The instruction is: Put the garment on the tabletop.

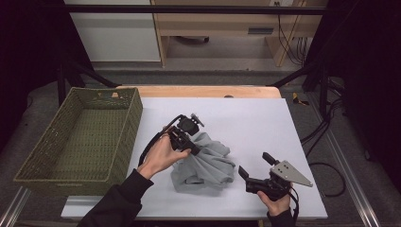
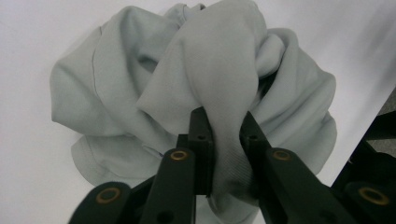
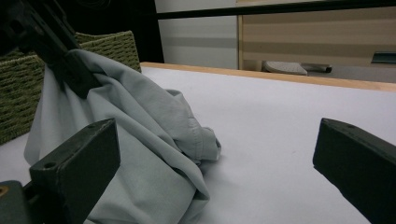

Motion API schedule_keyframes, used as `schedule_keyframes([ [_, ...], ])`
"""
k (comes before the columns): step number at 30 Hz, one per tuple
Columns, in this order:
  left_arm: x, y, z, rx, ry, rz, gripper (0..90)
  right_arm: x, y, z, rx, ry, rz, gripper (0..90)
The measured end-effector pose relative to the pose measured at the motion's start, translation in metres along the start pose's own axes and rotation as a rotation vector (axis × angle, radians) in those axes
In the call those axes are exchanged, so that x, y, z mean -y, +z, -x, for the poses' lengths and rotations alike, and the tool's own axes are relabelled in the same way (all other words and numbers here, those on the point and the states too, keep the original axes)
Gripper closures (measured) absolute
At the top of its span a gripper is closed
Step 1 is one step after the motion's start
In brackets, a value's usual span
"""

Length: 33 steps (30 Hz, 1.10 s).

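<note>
A crumpled grey cloth [image 1: 210,165] lies in a heap on the white table mat [image 1: 250,118], part of it pulled up into a peak. My left gripper [image 1: 191,150] points down at that peak and is shut on a fold of it. In the left gripper view the fold [image 2: 224,70] runs up between the two black jaws of the left gripper [image 2: 224,121], which pinch it. My right gripper [image 1: 254,162] rests low at the cloth's right side, open, with nothing between its jaws. Seen from the right gripper [image 3: 215,140], the cloth [image 3: 154,121] hangs from the left gripper [image 3: 65,60].
A green woven basket [image 1: 134,118] stands at the mat's left edge, also seen behind the cloth [image 3: 107,42]. Bare mat stretches beyond and to the right of the cloth. Past the table's wooden far edge [image 1: 203,91] are cabinets and cables.
</note>
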State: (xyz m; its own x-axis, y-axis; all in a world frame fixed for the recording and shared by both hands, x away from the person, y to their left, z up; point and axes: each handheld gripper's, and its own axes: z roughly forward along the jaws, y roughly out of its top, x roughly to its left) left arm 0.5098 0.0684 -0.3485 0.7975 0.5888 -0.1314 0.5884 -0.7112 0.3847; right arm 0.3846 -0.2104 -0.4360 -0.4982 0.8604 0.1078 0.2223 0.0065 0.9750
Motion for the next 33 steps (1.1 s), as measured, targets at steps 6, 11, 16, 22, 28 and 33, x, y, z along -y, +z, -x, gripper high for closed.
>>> schedule_keyframes([
  [6,0.001,-0.001,0.002,-0.006,0.019,0.011,55.6,0.000,0.001,0.000,0.005,-0.005,-0.004,0.9],
  [11,-0.002,-0.011,0.002,-0.001,0.038,0.102,27.3,0.000,0.000,0.000,0.008,0.001,-0.006,0.9],
  [16,-0.004,-0.026,0.006,0.000,0.044,0.226,15.1,0.000,0.000,0.000,0.000,0.004,-0.001,0.9],
  [22,0.006,-0.035,0.007,-0.076,0.028,0.352,6.1,-0.001,0.000,0.000,0.000,0.006,0.002,0.8],
  [28,0.022,-0.039,0.002,-0.075,0.008,0.463,6.6,-0.001,0.000,0.000,0.003,0.006,0.004,0.8],
  [33,0.041,-0.042,-0.005,-0.065,-0.011,0.563,5.7,0.000,0.000,0.001,0.004,0.008,-0.001,0.8],
])
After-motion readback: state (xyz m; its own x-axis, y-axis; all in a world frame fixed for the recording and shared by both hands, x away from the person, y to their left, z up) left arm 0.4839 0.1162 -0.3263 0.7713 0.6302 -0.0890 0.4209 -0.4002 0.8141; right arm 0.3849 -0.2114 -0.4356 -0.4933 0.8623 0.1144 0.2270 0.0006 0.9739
